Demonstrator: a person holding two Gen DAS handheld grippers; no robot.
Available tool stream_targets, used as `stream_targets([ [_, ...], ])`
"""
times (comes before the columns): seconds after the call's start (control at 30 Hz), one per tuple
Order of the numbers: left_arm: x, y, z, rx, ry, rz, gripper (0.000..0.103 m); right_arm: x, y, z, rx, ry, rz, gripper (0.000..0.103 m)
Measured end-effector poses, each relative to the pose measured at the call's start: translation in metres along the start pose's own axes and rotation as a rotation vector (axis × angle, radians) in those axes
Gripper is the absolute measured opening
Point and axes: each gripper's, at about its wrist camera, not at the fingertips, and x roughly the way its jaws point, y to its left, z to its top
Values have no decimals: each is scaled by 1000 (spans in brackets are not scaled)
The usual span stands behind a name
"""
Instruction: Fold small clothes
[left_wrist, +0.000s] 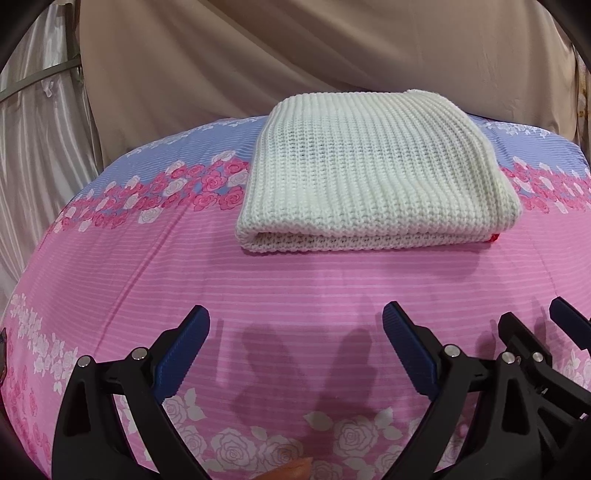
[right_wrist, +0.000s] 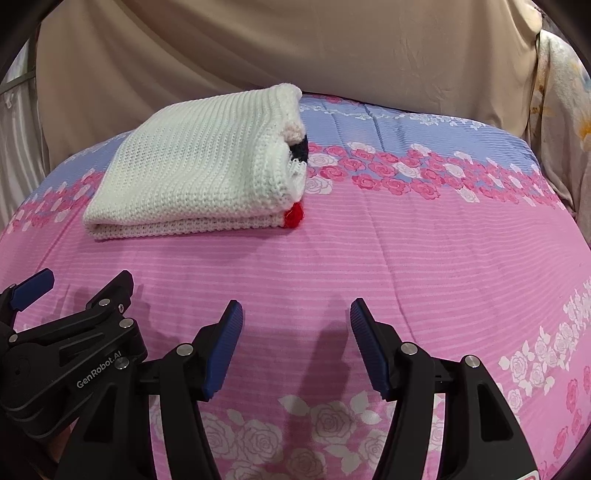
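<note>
A white knitted garment (left_wrist: 373, 173) lies folded into a thick rectangle on the pink floral bedsheet (left_wrist: 295, 288). In the right wrist view the garment (right_wrist: 199, 166) sits at the upper left, with a red bit and a dark stripe showing at its right edge. My left gripper (left_wrist: 295, 325) is open and empty, a short way in front of the garment. My right gripper (right_wrist: 295, 317) is open and empty, to the right of and in front of the garment. Each gripper shows at the edge of the other's view.
The bedsheet (right_wrist: 406, 258) has a blue band with pink roses behind the garment. A beige cloth (left_wrist: 295, 55) hangs behind the bed. A shiny curtain (left_wrist: 40, 129) hangs at the left, a flowered fabric (right_wrist: 565, 129) at the right.
</note>
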Motion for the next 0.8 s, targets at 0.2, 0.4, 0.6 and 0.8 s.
stream_targets([
  [0.2, 0, -1, 0, -2, 4, 5, 91, 0, 2, 0, -7, 2, -14, 60],
  [0.4, 1, -1, 1, -2, 5, 3, 90, 0, 3, 0, -8, 4, -17, 60],
  [0.6, 0, -2, 1, -1, 2, 4, 88, 0, 5, 0, -10, 3, -23, 60],
  [0.8, 0, -2, 0, -3, -1, 7, 88, -1, 6, 0, -12, -2, -33, 60],
])
